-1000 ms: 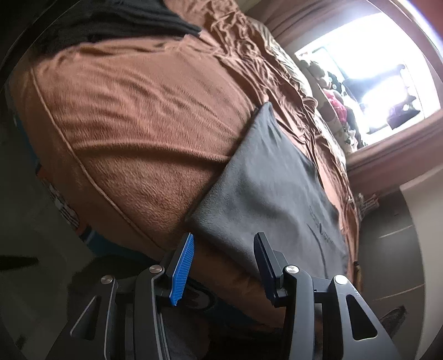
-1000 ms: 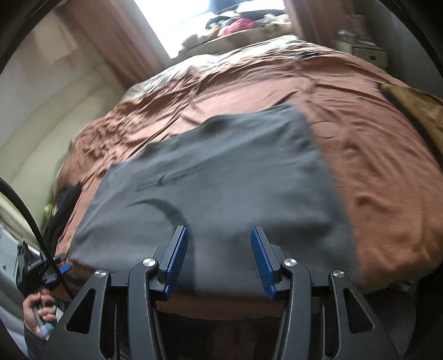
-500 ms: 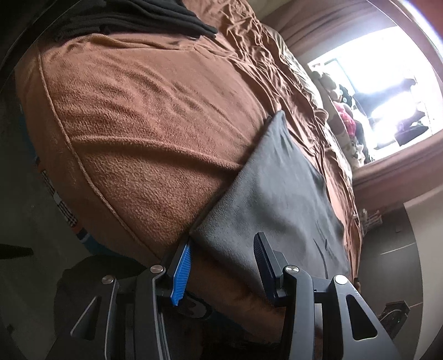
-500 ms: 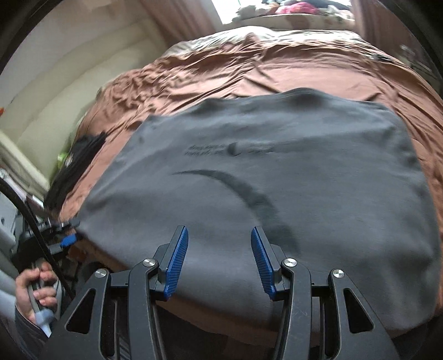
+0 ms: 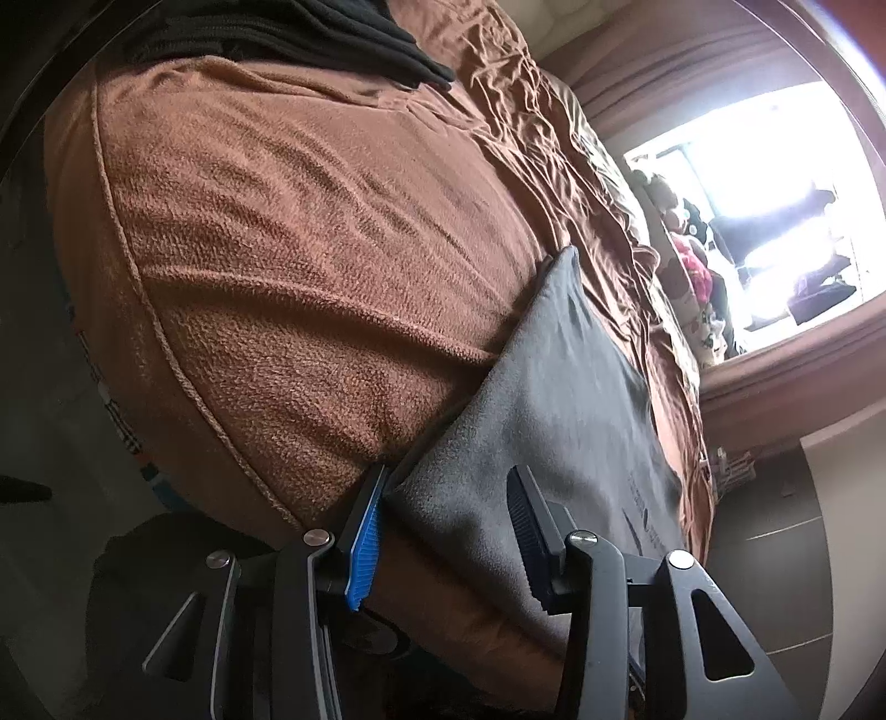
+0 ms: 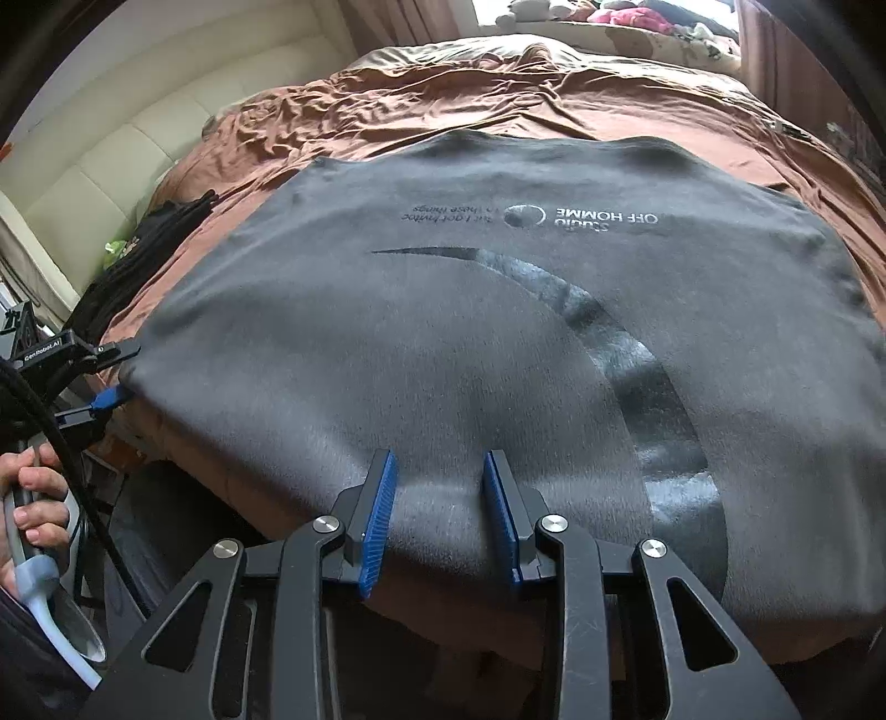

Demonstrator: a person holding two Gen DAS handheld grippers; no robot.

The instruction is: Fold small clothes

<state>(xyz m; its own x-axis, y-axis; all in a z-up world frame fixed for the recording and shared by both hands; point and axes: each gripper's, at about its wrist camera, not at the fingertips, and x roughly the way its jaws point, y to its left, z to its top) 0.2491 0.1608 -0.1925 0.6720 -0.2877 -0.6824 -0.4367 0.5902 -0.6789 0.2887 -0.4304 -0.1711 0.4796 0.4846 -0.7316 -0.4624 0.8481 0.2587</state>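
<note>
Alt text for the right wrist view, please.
The right gripper, jaws closing, straddles the near hem of a grey T-shirt spread flat on a brown bed cover. The left gripper reaches the shirt's left corner.

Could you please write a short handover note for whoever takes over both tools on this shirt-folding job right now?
Left tool: closing around the near left corner of the grey T-shirt; no firm pinch yet.
Right tool: closing over the near hem, middle; cloth between its pads, not clamped.
T-shirt lies flat on the brown bed cover, print up, near hem at the bed's edge.
Black clothes sit at the bed's left side.
Done: spread out. Left: grip, then every fold.
</note>
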